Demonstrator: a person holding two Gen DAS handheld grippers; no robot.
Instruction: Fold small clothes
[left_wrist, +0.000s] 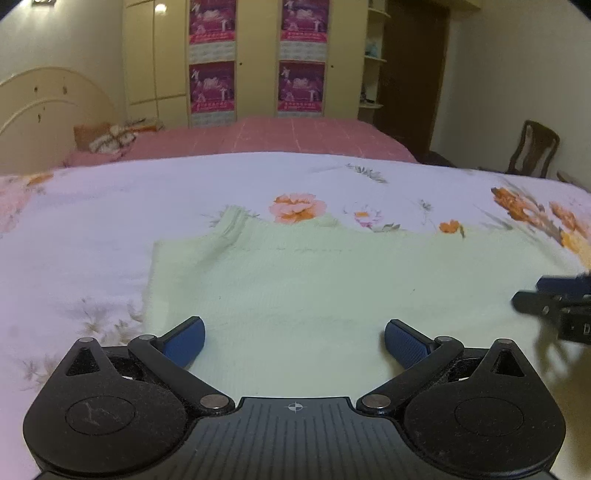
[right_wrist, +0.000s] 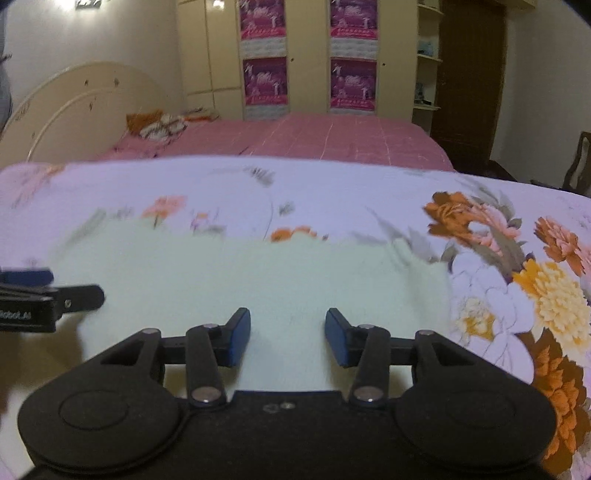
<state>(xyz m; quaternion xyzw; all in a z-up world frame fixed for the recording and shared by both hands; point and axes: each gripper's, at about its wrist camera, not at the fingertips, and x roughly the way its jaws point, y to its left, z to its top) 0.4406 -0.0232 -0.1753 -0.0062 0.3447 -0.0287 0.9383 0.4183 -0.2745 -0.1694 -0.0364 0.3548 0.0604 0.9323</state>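
A pale green garment (left_wrist: 314, 280) lies flat on a floral sheet (left_wrist: 92, 221), with a folded flap near its far left corner. It also shows in the right wrist view (right_wrist: 240, 273). My left gripper (left_wrist: 294, 341) is wide open above the garment's near part, with nothing between its blue pads. My right gripper (right_wrist: 288, 338) is open over the garment's near right part, also empty. The right gripper shows at the right edge of the left wrist view (left_wrist: 554, 306). The left gripper shows at the left edge of the right wrist view (right_wrist: 48, 295).
The floral sheet (right_wrist: 498, 295) covers the work surface. Behind it stands a bed with a pink cover (left_wrist: 277, 136) and a cream headboard (left_wrist: 44, 107). A wardrobe with pink posters (left_wrist: 258, 59) lines the far wall. A wooden chair (left_wrist: 532, 147) stands at the right.
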